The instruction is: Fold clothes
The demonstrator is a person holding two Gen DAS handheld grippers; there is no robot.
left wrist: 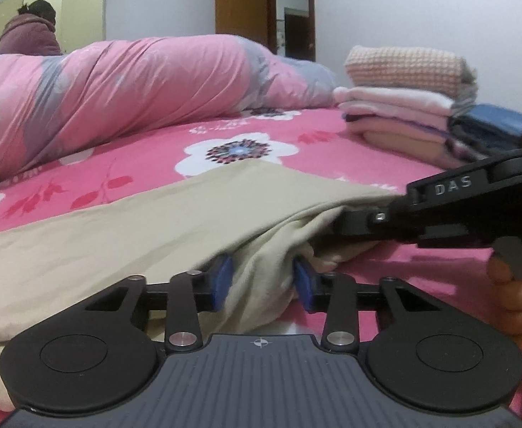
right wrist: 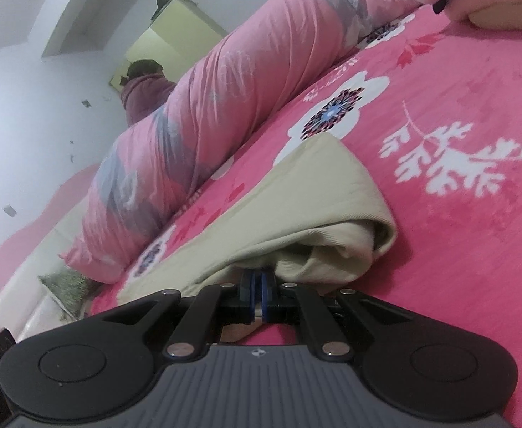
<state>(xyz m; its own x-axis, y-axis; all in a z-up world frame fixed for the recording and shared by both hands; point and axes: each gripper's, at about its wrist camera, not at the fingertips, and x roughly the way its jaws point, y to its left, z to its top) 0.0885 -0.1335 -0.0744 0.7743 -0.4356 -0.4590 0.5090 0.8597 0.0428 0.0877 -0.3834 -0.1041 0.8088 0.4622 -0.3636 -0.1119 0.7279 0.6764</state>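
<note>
A beige garment [left wrist: 154, 235] lies partly folded on the pink floral bedsheet [left wrist: 136, 171]. My left gripper [left wrist: 262, 283] stands open low over its near edge; a loose fold of the cloth hangs between the blue pads [left wrist: 221, 281] without being pinched. My right gripper [left wrist: 353, 224] comes in from the right, its tips buried under the folded-over edge. In the right wrist view the right gripper [right wrist: 258, 285] is shut, blue pads together on the hem of the beige garment [right wrist: 314, 192], whose corner is doubled over itself.
A rolled pink and grey quilt [left wrist: 136, 100] lies along the far side of the bed. A stack of folded clothes [left wrist: 403, 107] sits at the back right. A person [left wrist: 29, 32] is by the cupboard behind. A hand [left wrist: 521, 306] holds the right gripper's handle.
</note>
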